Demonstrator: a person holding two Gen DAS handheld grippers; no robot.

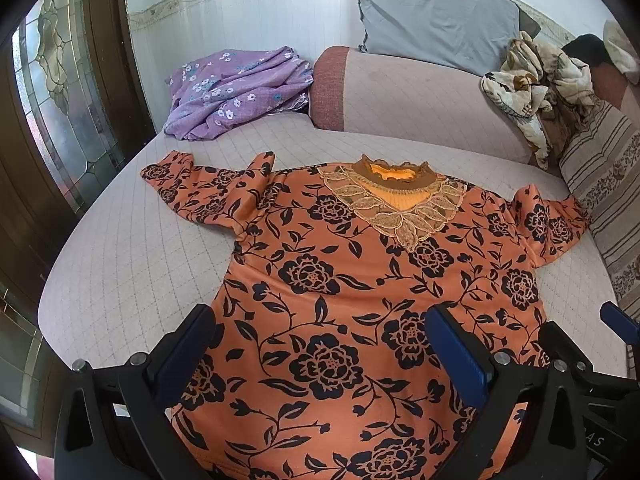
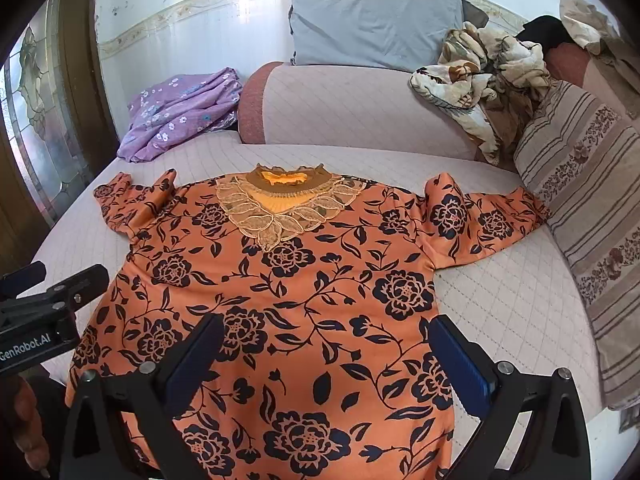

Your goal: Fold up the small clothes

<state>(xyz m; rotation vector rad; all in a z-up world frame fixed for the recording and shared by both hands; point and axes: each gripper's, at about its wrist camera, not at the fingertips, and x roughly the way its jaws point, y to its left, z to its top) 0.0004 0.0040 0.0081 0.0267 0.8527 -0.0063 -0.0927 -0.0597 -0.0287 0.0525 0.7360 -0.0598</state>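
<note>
Blouse (image 1: 352, 280), orange with black flowers, lies flat on the bed (image 1: 120, 264), sleeves out, collar away from me; my left gripper (image 1: 324, 344) and right gripper (image 2: 324, 352) hover above its lower half, both spread wide, pinching nothing.

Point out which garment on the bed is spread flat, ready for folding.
The orange floral top, lace collar up, sleeves out. The purple floral garment and the cream patterned one lie crumpled.

Orange floral top (image 2: 312, 280) lies flat on bed (image 2: 500, 300); right gripper (image 2: 326, 354) spread above.
</note>
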